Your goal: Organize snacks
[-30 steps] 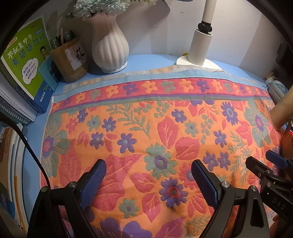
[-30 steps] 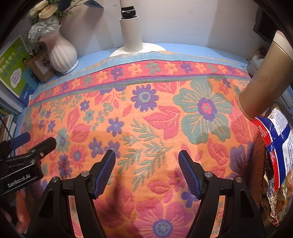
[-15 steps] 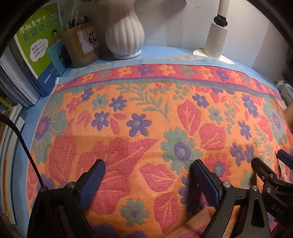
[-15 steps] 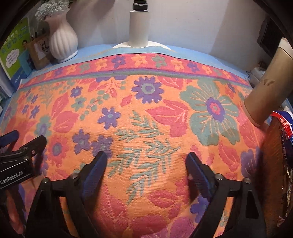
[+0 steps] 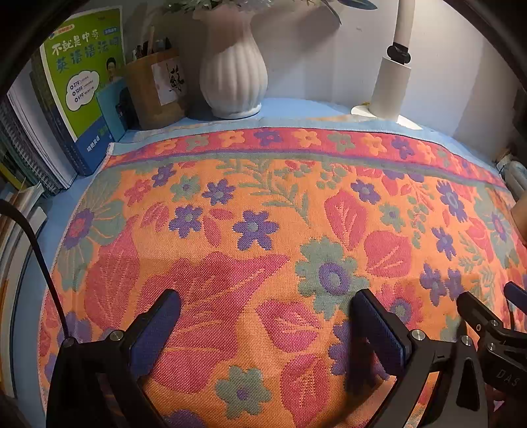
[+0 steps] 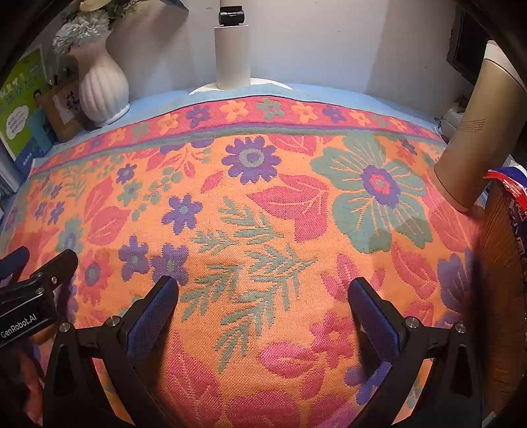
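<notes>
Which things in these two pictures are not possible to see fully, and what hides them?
- Snack bag, right wrist view: cut off by the right edge; its print is unreadable.
- Basket holding it, same view: only its wall shows; contents hidden.
- Flowers in the vase, left wrist view: cut off by the top edge.
- Pen holder, left wrist view: label too small to read.
</notes>
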`<state>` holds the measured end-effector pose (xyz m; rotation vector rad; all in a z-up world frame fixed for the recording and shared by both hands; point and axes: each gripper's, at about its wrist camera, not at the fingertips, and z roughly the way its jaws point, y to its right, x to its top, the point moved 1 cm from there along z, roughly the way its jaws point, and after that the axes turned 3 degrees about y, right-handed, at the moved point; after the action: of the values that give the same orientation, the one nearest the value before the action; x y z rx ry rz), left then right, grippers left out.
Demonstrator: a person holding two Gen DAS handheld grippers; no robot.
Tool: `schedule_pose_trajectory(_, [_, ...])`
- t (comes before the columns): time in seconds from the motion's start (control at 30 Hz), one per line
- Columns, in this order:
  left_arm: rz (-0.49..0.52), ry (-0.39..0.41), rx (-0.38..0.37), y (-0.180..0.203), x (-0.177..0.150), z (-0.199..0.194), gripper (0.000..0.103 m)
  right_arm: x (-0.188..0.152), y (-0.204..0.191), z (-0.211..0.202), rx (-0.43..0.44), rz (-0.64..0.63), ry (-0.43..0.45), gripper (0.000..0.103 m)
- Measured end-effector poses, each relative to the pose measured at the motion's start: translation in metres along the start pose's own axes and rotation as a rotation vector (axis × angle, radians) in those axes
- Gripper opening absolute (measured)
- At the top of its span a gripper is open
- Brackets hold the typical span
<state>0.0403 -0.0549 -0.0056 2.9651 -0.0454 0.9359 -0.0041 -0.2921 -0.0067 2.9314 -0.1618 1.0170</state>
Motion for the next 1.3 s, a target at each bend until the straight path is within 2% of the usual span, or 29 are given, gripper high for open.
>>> schedule_pose_trajectory(0.4, [-0.015,0.005,0.003,-0.0008,0.0002,0.0008,0.103,0.0012,-0.0005,-0.0006,0.007,-0.008,0.003,0.103])
schedule_pose_trajectory(0.8, [-0.015,0.006,-0.001,-0.0015,0.0002,0.0005,0.103,-0.0065,-0.0011,-0.0061,0.005,0.014,0.053,0.103])
schedule_pose_trajectory(1.3, [-0.015,0.007,0.0,-0.0013,0.0003,0.001,0.103,-0.0063,0.0009,-0.007,0.012,0.017,0.05,0.103])
